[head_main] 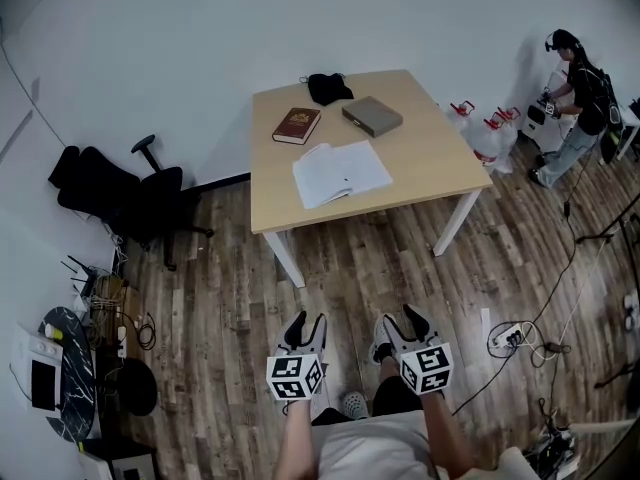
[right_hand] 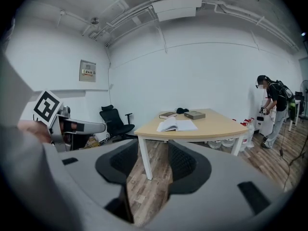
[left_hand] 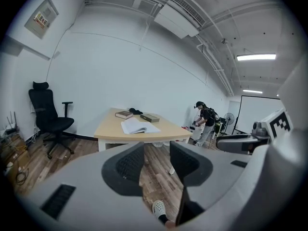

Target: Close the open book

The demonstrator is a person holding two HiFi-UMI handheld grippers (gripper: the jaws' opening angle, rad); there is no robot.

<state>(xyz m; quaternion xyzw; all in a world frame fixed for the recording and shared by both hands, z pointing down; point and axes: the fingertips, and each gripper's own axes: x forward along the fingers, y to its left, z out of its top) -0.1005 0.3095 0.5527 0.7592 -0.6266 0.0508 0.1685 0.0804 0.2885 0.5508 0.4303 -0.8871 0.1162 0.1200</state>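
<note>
I am holding both tongs out over the wooden floor (head_main: 350, 258), well short of the table (head_main: 425, 163). The left gripper (head_main: 308, 320) is keeping its jaws partly apart with nothing between them, and the right gripper (head_main: 398, 318) is showing a similar middling gap, also empty. The open book (head_main: 340, 173) is lying flat, pages up, near the table's front edge. A red book (head_main: 296, 125) and a grey box (head_main: 372, 116) are sitting further back on the table.
</note>
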